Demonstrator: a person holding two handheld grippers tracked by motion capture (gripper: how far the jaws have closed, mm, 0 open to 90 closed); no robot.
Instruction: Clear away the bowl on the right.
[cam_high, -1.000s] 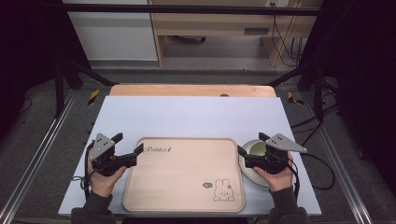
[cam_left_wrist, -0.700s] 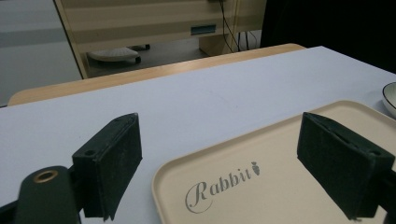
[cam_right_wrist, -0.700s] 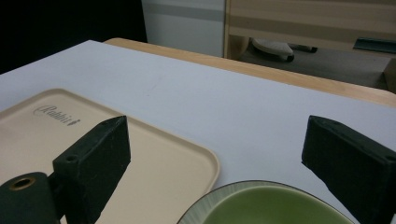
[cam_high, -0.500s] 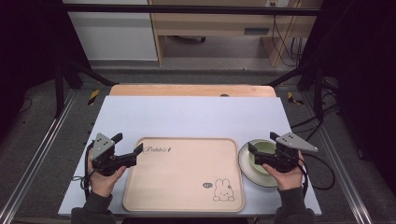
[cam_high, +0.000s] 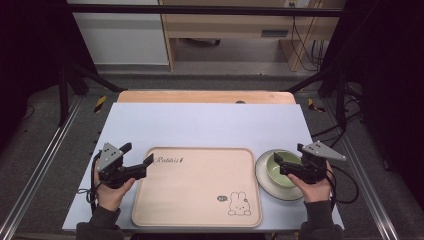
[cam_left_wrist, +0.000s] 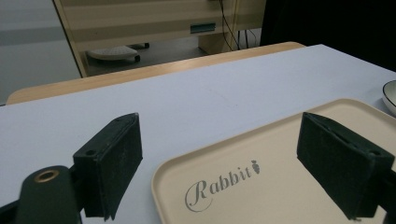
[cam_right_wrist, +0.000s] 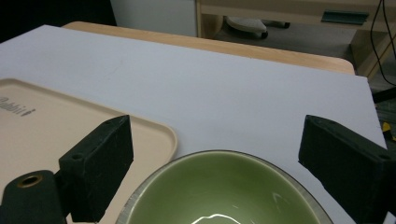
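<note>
left gripper (cam_high: 148, 161): jaws wide apart, nothing in them, hanging over the tray's near-left corner

tray (cam_high: 200, 200): beige, bare, sits in the middle near the table's front edge

writing: "Rabbit" in script with a tiny carrot (cam_left_wrist: 221, 182), plus a bunny drawing (cam_high: 238, 205) at the near right

green bowl (cam_high: 278, 171): on a pale plate (cam_high: 263, 179), just right of the tray

right gripper (cam_high: 280, 162): jaws spread wide, gripping nothing, straddling the bowl's rim

progress: looks barely started to me, bowl not grabbed, tray holds nothing
</note>
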